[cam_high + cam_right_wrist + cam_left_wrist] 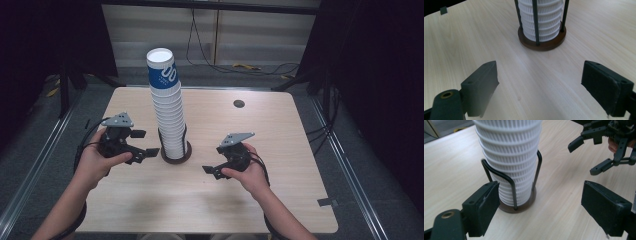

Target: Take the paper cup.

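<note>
Near the middle of the bench, somewhat toward its left edge, stands a tall stack of cups, white and ribbed, seated in a holder made of a round dark wooden base and thin black wire uprights. The topmost cup carries a blue band with white markings, and the stack leans slightly toward the far left corner as it rises. In the left gripper view the wire uprights enclose the lower cups and stop well short of the stack's upper part.

The left gripper is held just beside the holder on its left, its 2 jaws standing wide apart with nothing between them. In its own view the left jaw sits close to the base of the holder; whether it touches cannot be told.

The right gripper is held to the right of the holder, near it but clearly apart, pointing toward the stack. Its jaws are likewise spread wide and grip nothing; bare bench surface shows between them in the right gripper view, with the holder base farther ahead.

A small dark round fitting is set into the bench toward the far edge, well apart from the stack.
</note>
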A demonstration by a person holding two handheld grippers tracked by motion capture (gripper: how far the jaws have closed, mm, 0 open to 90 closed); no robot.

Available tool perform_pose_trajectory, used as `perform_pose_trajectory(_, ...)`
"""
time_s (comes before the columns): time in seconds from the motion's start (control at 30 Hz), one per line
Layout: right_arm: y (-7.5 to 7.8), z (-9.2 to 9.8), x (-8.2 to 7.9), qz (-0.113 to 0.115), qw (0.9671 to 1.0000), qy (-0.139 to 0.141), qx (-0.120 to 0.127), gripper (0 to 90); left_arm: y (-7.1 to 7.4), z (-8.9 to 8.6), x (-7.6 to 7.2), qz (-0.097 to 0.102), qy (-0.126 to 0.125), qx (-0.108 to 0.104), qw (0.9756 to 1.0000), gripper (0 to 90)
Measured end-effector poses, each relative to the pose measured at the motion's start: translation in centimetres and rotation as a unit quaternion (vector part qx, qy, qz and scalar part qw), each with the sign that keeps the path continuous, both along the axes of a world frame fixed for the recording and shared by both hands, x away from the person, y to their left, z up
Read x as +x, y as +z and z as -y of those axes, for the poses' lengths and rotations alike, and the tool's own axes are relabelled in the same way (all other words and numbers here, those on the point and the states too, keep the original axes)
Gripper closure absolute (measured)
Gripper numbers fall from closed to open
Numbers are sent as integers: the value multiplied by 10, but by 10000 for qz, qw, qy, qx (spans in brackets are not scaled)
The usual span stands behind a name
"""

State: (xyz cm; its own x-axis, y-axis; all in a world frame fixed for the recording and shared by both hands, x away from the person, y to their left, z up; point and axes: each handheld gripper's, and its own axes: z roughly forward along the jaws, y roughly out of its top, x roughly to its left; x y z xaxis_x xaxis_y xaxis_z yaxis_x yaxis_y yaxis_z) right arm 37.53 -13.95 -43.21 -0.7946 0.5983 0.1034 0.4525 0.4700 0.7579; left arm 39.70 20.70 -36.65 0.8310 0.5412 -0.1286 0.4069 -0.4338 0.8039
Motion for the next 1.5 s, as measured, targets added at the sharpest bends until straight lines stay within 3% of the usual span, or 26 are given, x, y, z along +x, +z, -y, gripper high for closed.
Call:
perform_pose_trajectory(0.23, 12, -9, 8, 116, 9998, 11, 160, 130, 19, 4, 15, 8, 35, -124, 9999, 149)
perform_pose_trajectory(0.3, 16, -12, 10, 177, 9998, 46, 105, 130, 25, 5, 17, 39, 30, -79, 10000, 149)
perform_pose_trajectory(0.67, 45, -29, 28, 272, 9990, 99, 343, 129, 57, 4, 27, 153, 72, -70, 9998, 149)
perform_pose_trajectory(1.0, 47, -40, 31, 288, 9990, 181, 283, 129, 80, 3, 34, 215, 98, -94, 9997, 148)
perform_pose_trajectory(1.17, 55, -47, 34, 334, 9988, 225, 261, 129, 89, 2, 39, 256, 157, -201, 9993, 148)
perform_pose_trajectory(1.5, 68, -51, 39, 411, 9985, 230, 266, 129, 112, 12, 47, 370, 152, -154, 9991, 123)
